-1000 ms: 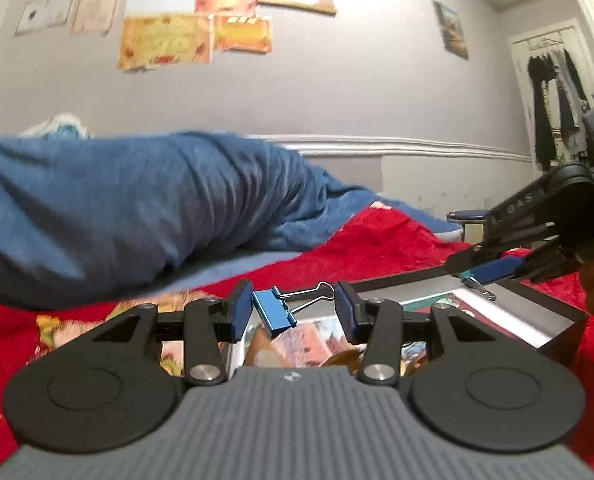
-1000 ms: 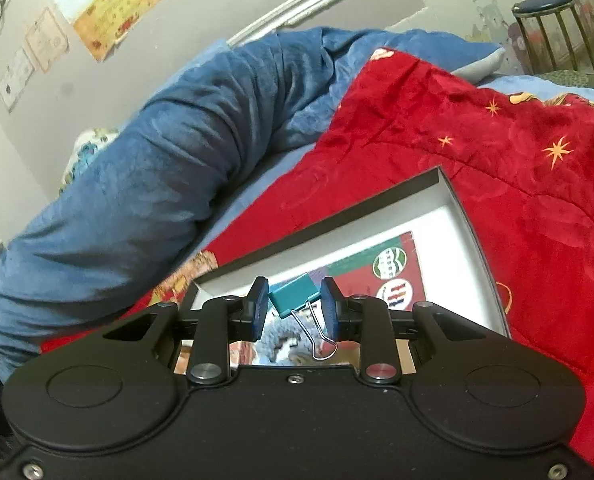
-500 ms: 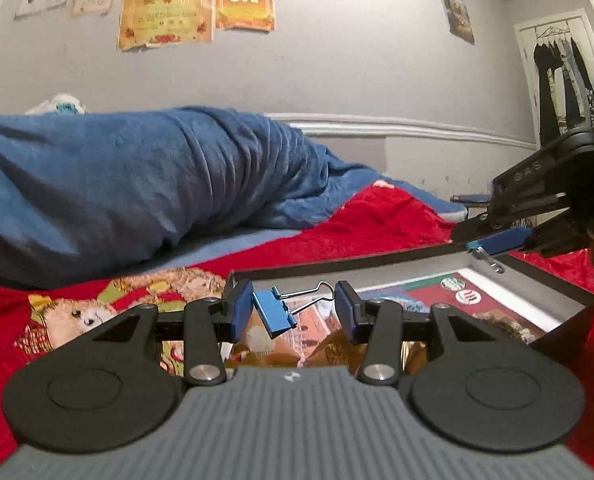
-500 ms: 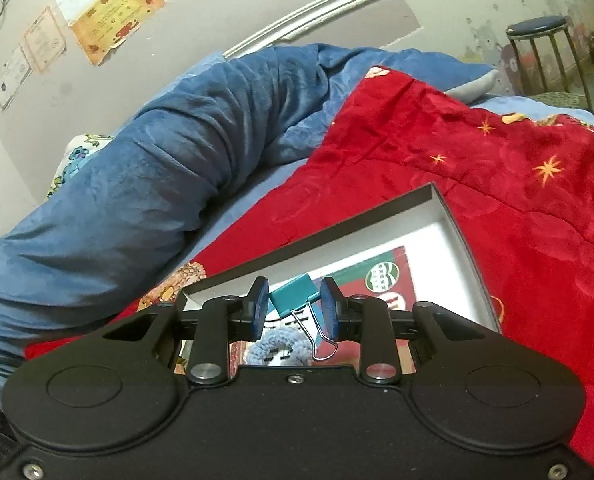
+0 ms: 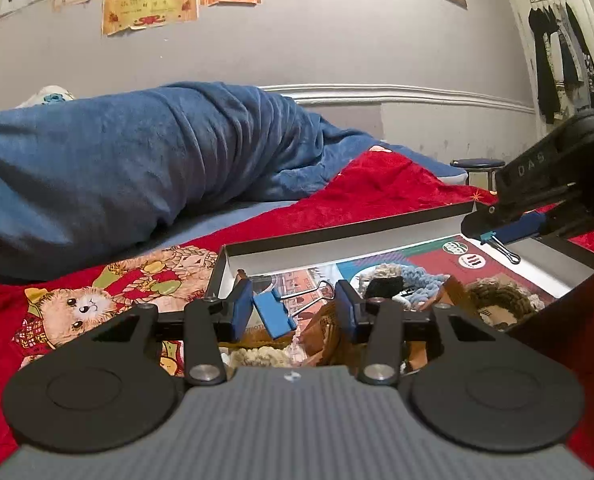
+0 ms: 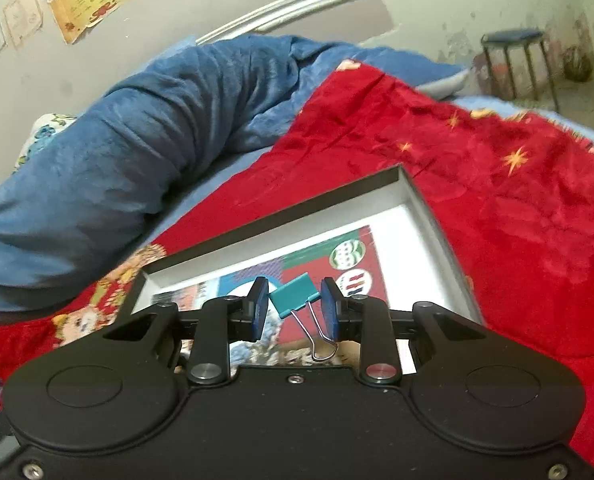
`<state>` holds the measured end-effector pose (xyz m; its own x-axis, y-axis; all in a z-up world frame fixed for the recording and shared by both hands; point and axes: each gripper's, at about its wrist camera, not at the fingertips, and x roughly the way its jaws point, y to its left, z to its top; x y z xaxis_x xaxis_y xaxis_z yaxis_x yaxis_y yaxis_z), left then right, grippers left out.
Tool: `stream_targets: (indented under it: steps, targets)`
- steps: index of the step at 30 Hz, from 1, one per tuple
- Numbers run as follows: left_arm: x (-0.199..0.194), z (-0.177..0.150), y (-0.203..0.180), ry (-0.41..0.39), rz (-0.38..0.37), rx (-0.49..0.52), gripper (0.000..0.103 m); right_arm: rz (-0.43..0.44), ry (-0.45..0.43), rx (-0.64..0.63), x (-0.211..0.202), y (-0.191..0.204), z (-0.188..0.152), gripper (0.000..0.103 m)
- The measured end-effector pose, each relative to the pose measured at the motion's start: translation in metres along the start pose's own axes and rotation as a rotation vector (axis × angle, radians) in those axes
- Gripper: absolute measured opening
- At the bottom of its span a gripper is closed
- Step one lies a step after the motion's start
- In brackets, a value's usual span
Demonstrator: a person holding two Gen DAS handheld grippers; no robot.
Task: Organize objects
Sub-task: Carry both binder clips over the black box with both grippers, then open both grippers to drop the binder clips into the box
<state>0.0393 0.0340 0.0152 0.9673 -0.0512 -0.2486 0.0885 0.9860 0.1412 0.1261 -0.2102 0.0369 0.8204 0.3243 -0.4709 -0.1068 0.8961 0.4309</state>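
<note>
My left gripper is shut on a blue binder clip, its wire handles pointing right, held over the near left part of a shallow dark box. My right gripper is shut on a teal binder clip, handles hanging down, above the same box. The right gripper also shows in the left wrist view, over the box's far right corner. The box holds a printed card and crocheted yarn pieces.
The box sits on a red blanket with star prints and a teddy bear picture. A rolled blue blanket lies behind it against the wall. A stool stands past the bed.
Both grippers have dropped lower and closer over the box, each still holding its clip. More of the box's inside shows in the left wrist view.
</note>
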Motion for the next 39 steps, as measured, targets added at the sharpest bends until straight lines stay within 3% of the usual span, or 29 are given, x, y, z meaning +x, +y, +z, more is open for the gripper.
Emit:
stream_targets:
  steps: [15, 24, 30, 33, 37, 39]
  targets:
    - [0.0, 0.002, 0.006, 0.025, -0.042, -0.051, 0.049, -0.036, 0.006, -0.009, 0.006, -0.006, -0.01, 0.028]
    - [-0.004, 0.003, 0.008, 0.069, -0.04, -0.104, 0.05, 0.0, 0.019, -0.068, 0.005, 0.001, -0.01, 0.028]
    - [-0.003, 0.004, 0.011, 0.089, -0.057, -0.125, 0.051, 0.012, 0.047, -0.034, 0.012, -0.006, -0.011, 0.028]
    - [-0.003, 0.004, 0.011, 0.089, -0.052, -0.128, 0.053, 0.039, 0.074, 0.005, 0.016, -0.012, -0.014, 0.028]
    - [-0.003, 0.004, 0.013, 0.094, -0.045, -0.142, 0.066, 0.045, 0.087, 0.004, 0.018, -0.012, -0.02, 0.028]
    - [-0.002, 0.005, 0.013, 0.094, -0.046, -0.146, 0.067, 0.044, 0.088, 0.0, 0.019, -0.01, -0.021, 0.028]
